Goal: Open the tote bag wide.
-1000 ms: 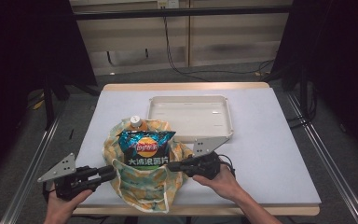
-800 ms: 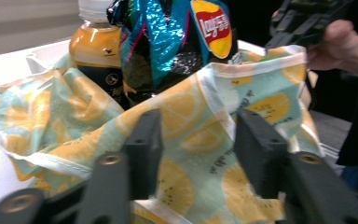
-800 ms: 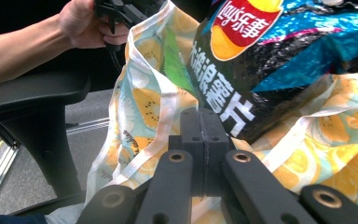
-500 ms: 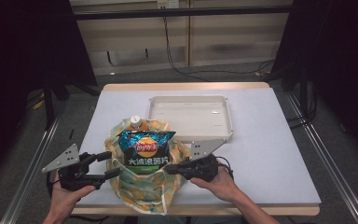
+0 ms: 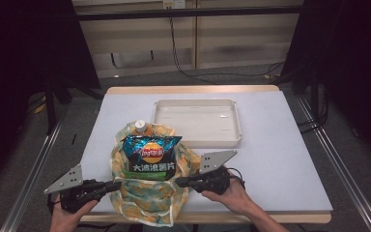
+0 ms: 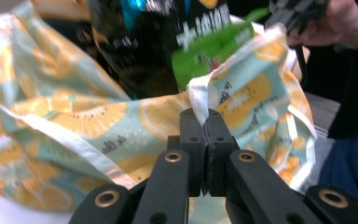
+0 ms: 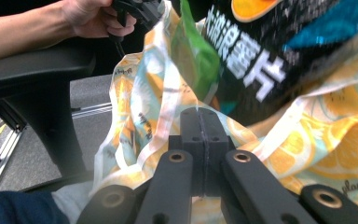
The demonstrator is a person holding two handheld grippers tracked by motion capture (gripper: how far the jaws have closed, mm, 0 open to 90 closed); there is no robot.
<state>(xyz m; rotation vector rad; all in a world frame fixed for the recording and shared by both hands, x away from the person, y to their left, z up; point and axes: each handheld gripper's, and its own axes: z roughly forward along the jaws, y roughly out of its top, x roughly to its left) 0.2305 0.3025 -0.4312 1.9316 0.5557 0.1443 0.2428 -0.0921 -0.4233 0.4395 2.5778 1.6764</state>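
Note:
A lemon-print cloth bag [image 5: 149, 199] stands open at the table's near edge. It holds a dark blue chip bag [image 5: 149, 157] and a bottle with a white cap [image 5: 140, 127]. My left gripper [image 5: 116, 184] is at the bag's left rim; its jaws have just closed, and in the left gripper view [image 6: 205, 116] they pinch the white-trimmed cloth edge [image 6: 198, 95]. My right gripper [image 5: 178, 182] is shut on the bag's right rim, with cloth [image 7: 168, 107] caught between its jaws [image 7: 200, 114]. The chip bag [image 7: 279, 60] leans above them.
An empty white tray [image 5: 198, 142] lies just behind the bag on the white table [image 5: 280, 159]. A black chair arm [image 7: 28, 65] sits below the table edge on my side. The table's front edge runs directly under the bag.
The left gripper opened wide beside the bag half a second ago, moved in to the bag's left rim and shut on it. The right gripper and the bag have stayed put.

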